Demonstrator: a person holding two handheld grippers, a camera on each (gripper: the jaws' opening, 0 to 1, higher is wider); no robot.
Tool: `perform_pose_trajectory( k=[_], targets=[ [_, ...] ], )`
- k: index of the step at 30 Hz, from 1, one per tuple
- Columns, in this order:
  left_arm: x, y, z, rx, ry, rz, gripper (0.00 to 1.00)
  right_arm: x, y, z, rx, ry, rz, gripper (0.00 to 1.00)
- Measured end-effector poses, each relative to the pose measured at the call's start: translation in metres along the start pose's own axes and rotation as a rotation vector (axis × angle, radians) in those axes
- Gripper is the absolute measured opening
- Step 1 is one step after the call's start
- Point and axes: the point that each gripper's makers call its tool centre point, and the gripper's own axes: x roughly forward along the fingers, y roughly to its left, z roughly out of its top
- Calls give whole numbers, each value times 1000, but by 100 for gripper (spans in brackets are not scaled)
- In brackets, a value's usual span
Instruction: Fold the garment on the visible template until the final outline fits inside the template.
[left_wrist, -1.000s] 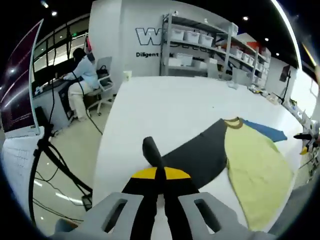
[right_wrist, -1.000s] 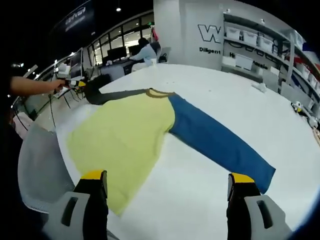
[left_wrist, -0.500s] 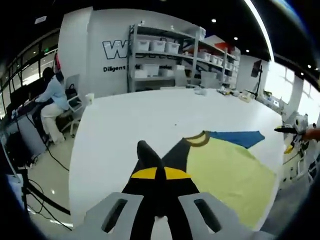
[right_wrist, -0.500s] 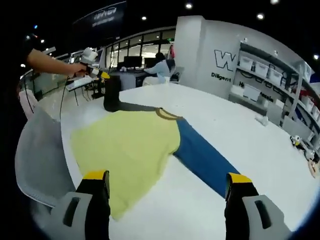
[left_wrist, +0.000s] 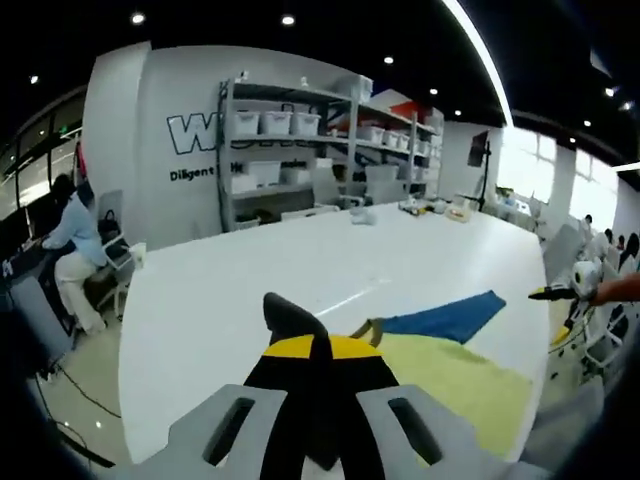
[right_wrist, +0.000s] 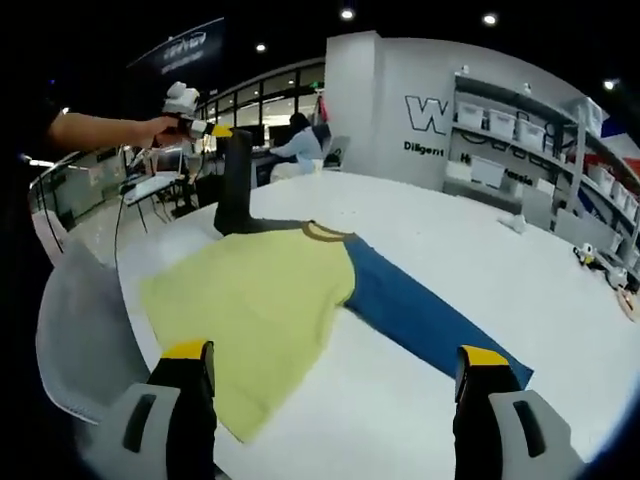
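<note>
The garment has a yellow body (right_wrist: 250, 300), a blue sleeve (right_wrist: 430, 325) flat on the white table (right_wrist: 560, 290), and a dark grey sleeve (right_wrist: 237, 185) lifted upright. My left gripper (left_wrist: 315, 347) is shut on that dark sleeve (left_wrist: 285, 315), whose cuff pokes up past the jaws. In the right gripper view the left gripper (right_wrist: 220, 131) is held high by a hand at the table's left edge. My right gripper (right_wrist: 335, 355) is open above the near hem, with nothing between its fingers. It also appears small in the left gripper view, right gripper (left_wrist: 560, 295). Yellow body (left_wrist: 450, 375) and blue sleeve (left_wrist: 445, 318) lie beyond.
A grey chair back (right_wrist: 70, 330) stands close at the left of the right gripper view. Shelves with white bins (left_wrist: 300, 125) line the back wall. A person sits at a desk (left_wrist: 70, 240) off the table's far left. Small items (left_wrist: 365, 215) lie at the far table edge.
The left gripper has risen with the dark sleeve, which went from lying on the table to hanging upright. The right gripper stays open over the hem.
</note>
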Motion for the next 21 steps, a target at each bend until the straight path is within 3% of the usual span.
perform_pose_trajectory(
  k=[11,21],
  targets=[
    [51,-44,18,41,42,-61,1,-7,-6,6,47,-28,-27,99],
    [96,-78,0,75,119,-99,1,-7,-15,2,92,-48,-41,99]
  ],
)
